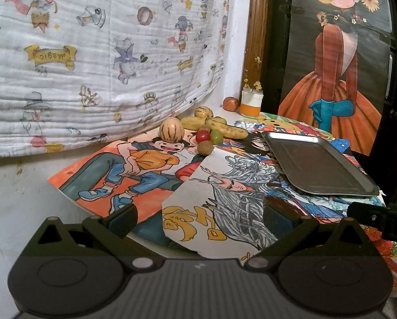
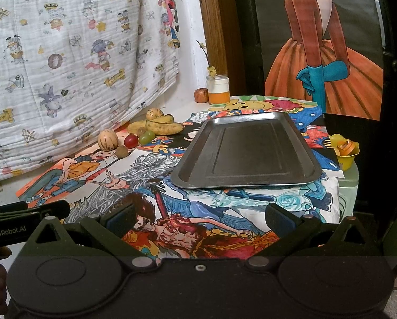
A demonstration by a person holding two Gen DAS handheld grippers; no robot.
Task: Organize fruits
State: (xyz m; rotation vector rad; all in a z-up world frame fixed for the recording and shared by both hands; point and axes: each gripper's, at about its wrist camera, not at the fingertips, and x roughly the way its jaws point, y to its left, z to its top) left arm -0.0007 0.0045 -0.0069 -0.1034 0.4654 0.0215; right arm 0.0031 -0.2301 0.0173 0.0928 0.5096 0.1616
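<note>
Both grippers, left gripper (image 1: 201, 219) and right gripper (image 2: 199, 216), hover with jaws spread wide and empty over the counter's near edge. Small grapes (image 1: 216, 136) near its far-left edge look soft and slippery, so pinch gently across the middle; the bananas (image 1: 226, 128) bruise easily.

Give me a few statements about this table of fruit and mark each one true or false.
1. The metal tray has no fruit on it. True.
2. The left gripper holds a banana. False: it is open and holds nothing.
3. The red tomato lies beside a green grape. True.
4. The apple lies on the tray. False: it sits by the orange and white jar.
5. The right gripper is open. True.
</note>
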